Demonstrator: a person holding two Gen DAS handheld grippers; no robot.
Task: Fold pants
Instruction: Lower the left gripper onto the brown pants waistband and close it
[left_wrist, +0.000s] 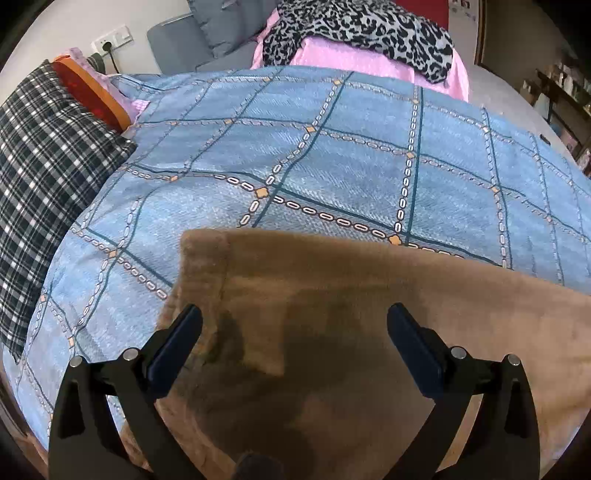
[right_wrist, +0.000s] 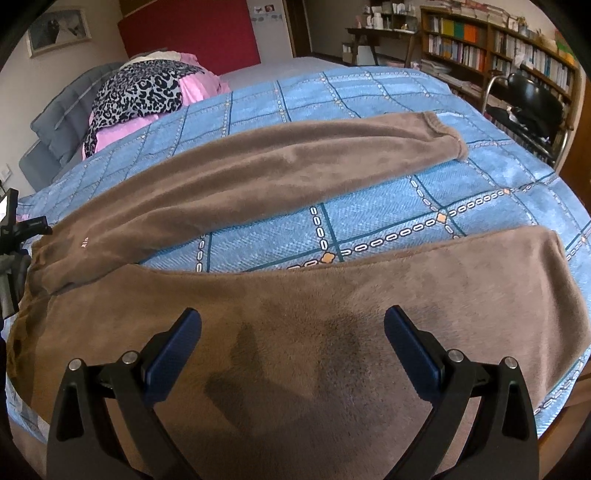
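Observation:
Brown fleece pants (right_wrist: 258, 166) lie spread flat on a blue patterned bedspread (right_wrist: 369, 221), legs apart in a V. The far leg runs to a cuff (right_wrist: 447, 136) at the upper right; the near leg (right_wrist: 369, 295) lies under my right gripper (right_wrist: 292, 325), which hovers open above it, holding nothing. In the left wrist view the waistband end of the pants (left_wrist: 332, 295) fills the lower frame, its corner (left_wrist: 203, 243) near the top left. My left gripper (left_wrist: 294, 321) stands open just above this fabric. A part of the left gripper (right_wrist: 14, 229) shows at the left edge of the right wrist view.
A plaid pillow (left_wrist: 44, 177) lies left of the bedspread (left_wrist: 332, 155). A pink blanket with leopard-print cloth (left_wrist: 354, 29) sits at the bed's far end. Bookshelves (right_wrist: 498, 48) and a black chair (right_wrist: 528, 99) stand beyond the bed's right side.

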